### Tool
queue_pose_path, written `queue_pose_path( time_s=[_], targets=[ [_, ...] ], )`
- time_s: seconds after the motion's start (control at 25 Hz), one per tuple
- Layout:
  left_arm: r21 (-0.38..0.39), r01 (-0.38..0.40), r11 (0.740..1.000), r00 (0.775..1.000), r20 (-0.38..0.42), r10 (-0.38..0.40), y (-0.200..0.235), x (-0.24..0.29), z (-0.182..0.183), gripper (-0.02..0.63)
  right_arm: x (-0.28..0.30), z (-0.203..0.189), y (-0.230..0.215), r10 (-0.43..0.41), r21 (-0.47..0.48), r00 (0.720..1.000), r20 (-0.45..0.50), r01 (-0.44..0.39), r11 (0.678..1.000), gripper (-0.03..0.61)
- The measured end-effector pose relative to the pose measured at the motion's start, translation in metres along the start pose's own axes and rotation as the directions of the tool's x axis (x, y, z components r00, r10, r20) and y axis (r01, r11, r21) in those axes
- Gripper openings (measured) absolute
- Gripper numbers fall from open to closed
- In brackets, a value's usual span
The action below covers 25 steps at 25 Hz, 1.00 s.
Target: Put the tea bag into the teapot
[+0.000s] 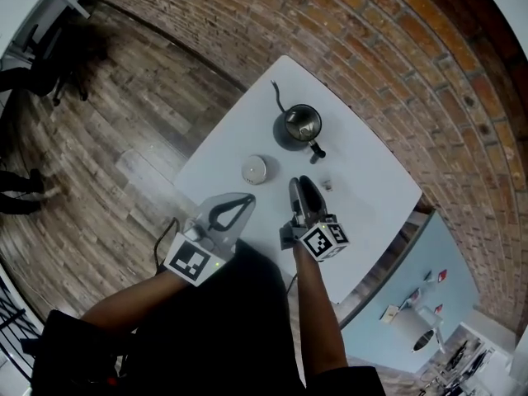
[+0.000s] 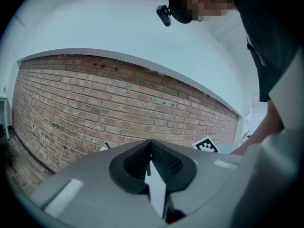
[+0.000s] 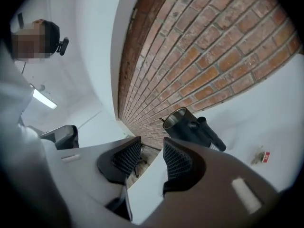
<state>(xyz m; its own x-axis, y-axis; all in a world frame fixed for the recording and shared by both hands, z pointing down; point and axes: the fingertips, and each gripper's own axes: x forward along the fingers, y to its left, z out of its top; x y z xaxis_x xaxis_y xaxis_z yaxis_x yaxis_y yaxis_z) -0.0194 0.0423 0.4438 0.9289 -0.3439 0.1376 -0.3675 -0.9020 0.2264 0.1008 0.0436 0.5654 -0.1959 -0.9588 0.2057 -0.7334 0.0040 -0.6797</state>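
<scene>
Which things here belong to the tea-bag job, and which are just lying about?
Job: teapot, tea bag, right gripper (open, empty).
Lying about: round pale disc on the table, left gripper (shut, empty), cluttered lower table.

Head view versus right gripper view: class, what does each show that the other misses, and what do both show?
Only the head view: a round pale lid and the marker cube on the right gripper. Only the right gripper view: a ceiling light and the empty gap between that gripper's fingers. Both: the teapot, the tea bag, the white table, the brick wall.
</scene>
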Motion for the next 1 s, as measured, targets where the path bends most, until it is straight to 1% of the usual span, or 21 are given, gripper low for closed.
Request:
queue_pose_path(
  time_s=[0.08,0.2,0.28,0.36,0.44,0.52,0.6,0.72,0.76,0.84,1.0],
  targets=[
    [-0.013,0.036,0.999,0.999,0.002,-0.036,-0.004,0.004,-0.001,-0.002,-0.007,0.004,0.01,0.003,-0.041,1.0,0.004,-0.003,0.999,0.131],
    [-0.041,0.087,0.995,0.996,0.024,-0.086,-0.011,0.004,0.001,-0.002,-0.018,0.006,0.03,0.008,-0.069,1.0,0.022,-0.007,0.998,0.13],
    [-0.027,0.108,0.994,0.994,0.004,-0.108,-0.012,0.003,-0.003,-0.002,-0.024,0.005,0.042,0.001,-0.111,1.0,0.031,0.003,0.994,0.13],
    [-0.021,0.134,0.991,0.991,-0.002,-0.134,-0.015,0.008,-0.007,-0.002,-0.034,0.006,0.044,-0.024,-0.184,0.999,0.033,0.03,0.982,0.123],
    [-0.038,0.159,0.987,0.987,0.007,-0.159,-0.02,0.02,-0.009,-0.002,-0.048,0.012,0.044,-0.055,-0.24,0.998,0.039,0.063,0.969,0.1],
    [-0.038,0.171,0.985,0.985,-0.012,-0.171,-0.02,0.028,-0.011,-0.002,-0.058,0.016,0.046,-0.079,-0.281,0.996,0.05,0.089,0.956,0.087],
    [-0.014,0.191,0.982,0.981,-0.025,-0.191,-0.018,0.032,-0.011,-0.002,-0.067,0.018,0.049,-0.097,-0.316,0.993,0.065,0.113,0.942,0.087],
    [-0.007,0.221,0.975,0.975,-0.027,-0.221,-0.021,0.038,-0.007,-0.002,-0.08,0.02,0.048,-0.135,-0.371,0.986,0.096,0.161,0.915,0.087],
    [-0.01,0.227,0.974,0.974,-0.025,-0.227,-0.022,0.039,-0.006,-0.002,-0.084,0.021,0.048,-0.147,-0.382,0.984,0.103,0.176,0.907,0.087],
    [-0.017,0.235,0.972,0.972,-0.022,-0.235,-0.022,0.04,-0.007,-0.002,-0.09,0.022,0.051,-0.163,-0.382,0.98,0.113,0.195,0.903,0.087],
    [-0.008,0.27,0.963,0.963,-0.006,-0.27,-0.021,0.047,-0.006,-0.002,-0.099,0.022,0.051,-0.174,-0.396,0.976,0.131,0.213,0.893,0.087]
  ],
)
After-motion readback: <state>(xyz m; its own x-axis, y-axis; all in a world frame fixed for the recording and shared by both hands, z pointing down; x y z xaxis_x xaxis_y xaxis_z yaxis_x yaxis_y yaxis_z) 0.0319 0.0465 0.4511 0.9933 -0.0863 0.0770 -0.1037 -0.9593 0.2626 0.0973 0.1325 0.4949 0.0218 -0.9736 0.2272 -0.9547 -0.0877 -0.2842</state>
